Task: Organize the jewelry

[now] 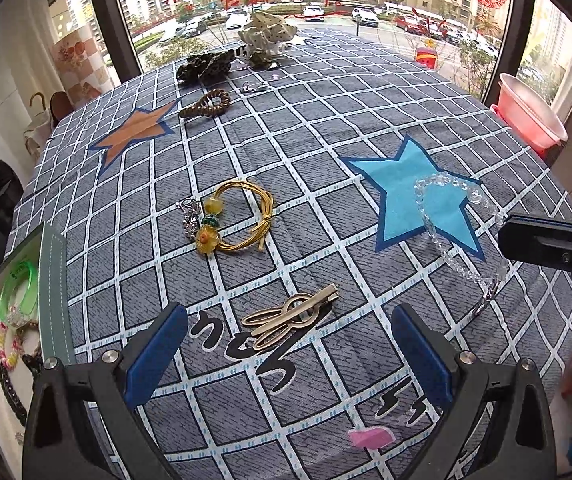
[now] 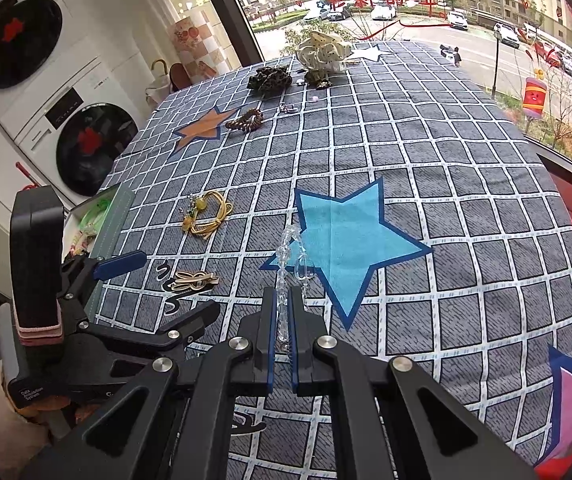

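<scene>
At the far left edge of the counter [image 1: 326,128], which wears a grey checked cloth, an open jewelry box [image 1: 52,292] holds a green bangle [image 1: 18,288], a pastel beaded bracelet [image 1: 8,346] and a dark chain [image 1: 10,392]; what else lies inside is hard to make out from this angle. Just right of the box, the left tool [image 1: 286,356] hovers with its blue-padded jaws spread wide and nothing between them, while a gold bunny-shaped hair clip [image 1: 290,314] lies on the cloth just beyond the gap. Further back sits a yellow cord bracelet with flower beads [image 1: 232,216], with a small silver charm touching its left side. Toward the window, an orange star patch [image 1: 136,132] has a brown coiled hair tie [image 1: 206,105] beside it, then a dark leopard scrunchie [image 1: 206,66] and a cream dotted scrunchie [image 1: 266,34] near the far edge. To the right, a clear crystal bead bracelet [image 1: 446,220] is draped across a blue star patch [image 1: 418,196]. The right tool [image 2: 282,336] is closed tight on the near end of that bracelet, its beads pinched between the pads and the rest trailing over the star. A pink basin [image 1: 530,112] stands off the counter's right side.
</scene>
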`<state>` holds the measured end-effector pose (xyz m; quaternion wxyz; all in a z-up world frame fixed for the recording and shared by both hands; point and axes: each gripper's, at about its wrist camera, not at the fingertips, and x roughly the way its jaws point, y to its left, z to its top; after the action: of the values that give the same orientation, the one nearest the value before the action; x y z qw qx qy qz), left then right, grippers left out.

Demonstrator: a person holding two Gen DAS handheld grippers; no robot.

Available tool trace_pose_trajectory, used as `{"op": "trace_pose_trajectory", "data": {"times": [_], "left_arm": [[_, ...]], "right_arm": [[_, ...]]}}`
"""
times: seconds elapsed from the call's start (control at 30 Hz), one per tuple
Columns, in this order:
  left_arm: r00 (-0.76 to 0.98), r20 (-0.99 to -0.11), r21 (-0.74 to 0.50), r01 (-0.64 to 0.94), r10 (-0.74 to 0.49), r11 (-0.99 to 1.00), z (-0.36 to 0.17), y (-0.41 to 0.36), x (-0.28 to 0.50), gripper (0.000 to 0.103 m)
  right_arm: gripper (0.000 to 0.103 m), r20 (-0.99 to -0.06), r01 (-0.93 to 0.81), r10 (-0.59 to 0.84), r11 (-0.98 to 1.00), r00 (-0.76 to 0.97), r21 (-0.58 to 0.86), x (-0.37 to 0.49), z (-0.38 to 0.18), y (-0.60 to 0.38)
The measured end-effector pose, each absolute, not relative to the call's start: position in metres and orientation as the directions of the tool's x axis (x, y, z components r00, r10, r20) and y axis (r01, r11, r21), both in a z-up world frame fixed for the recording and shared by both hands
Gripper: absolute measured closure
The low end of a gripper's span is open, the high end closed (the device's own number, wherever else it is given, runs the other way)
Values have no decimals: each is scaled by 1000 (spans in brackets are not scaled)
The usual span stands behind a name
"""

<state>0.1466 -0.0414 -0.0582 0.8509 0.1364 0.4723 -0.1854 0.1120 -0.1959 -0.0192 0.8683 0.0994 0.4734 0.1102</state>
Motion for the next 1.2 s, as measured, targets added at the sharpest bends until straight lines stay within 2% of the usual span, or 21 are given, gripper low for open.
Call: {"op": "trace_pose_trajectory", "data": {"times": [0.03,0.07,0.1,0.13,0.23,0.3,0.33,0.37,0.4,0.43,0.53,0.57,0.63,0.67,1.2], "left_arm": [[475,-858,60,467,-193,882,-60,-42,149,0],[460,-865,58,488,-201,871,-62,-43,149,11],[440,-875,56,504,-200,862,-65,-43,154,15],[428,-877,37,514,-218,857,-66,-43,154,16],[399,-880,-7,531,-257,848,-66,-41,163,27],[384,-882,-21,547,-274,837,-67,-42,166,29],[378,-882,-25,559,-282,829,-66,-43,165,34],[373,-880,-29,573,-292,819,-65,-44,163,47],[370,-881,-28,582,-295,813,-64,-45,162,53],[362,-883,-33,588,-299,808,-63,-46,161,66],[358,-886,-34,582,-294,812,-62,-47,156,70],[359,-885,-39,575,-295,817,-61,-47,155,79],[352,-886,-68,546,-303,835,-61,-43,152,81],[352,-882,-89,529,-314,844,-60,-40,149,86],[466,-836,-141,328,-290,934,-31,10,118,86]], "right_arm": [[97,-800,-97,287,955,528,279,111,-19,-196],[97,-799,-95,287,955,528,281,111,-19,-197],[97,-799,-93,289,954,528,283,112,-19,-198],[97,-799,-92,289,954,528,285,111,-20,-198],[97,-798,-86,291,953,527,291,111,-20,-200],[97,-798,-84,290,953,528,291,111,-20,-201],[97,-799,-82,290,953,527,292,112,-20,-201],[97,-799,-80,291,952,527,294,112,-21,-202],[97,-798,-78,292,952,527,296,112,-21,-202],[97,-798,-77,292,951,526,298,112,-21,-203],[97,-800,-74,296,950,522,303,113,-22,-203],[97,-800,-74,296,950,521,303,113,-22,-202],[97,-801,-76,296,950,521,302,112,-22,-200],[97,-801,-77,295,951,522,300,111,-22,-200],[97,-788,-107,307,949,534,297,107,-4,-183]]}}
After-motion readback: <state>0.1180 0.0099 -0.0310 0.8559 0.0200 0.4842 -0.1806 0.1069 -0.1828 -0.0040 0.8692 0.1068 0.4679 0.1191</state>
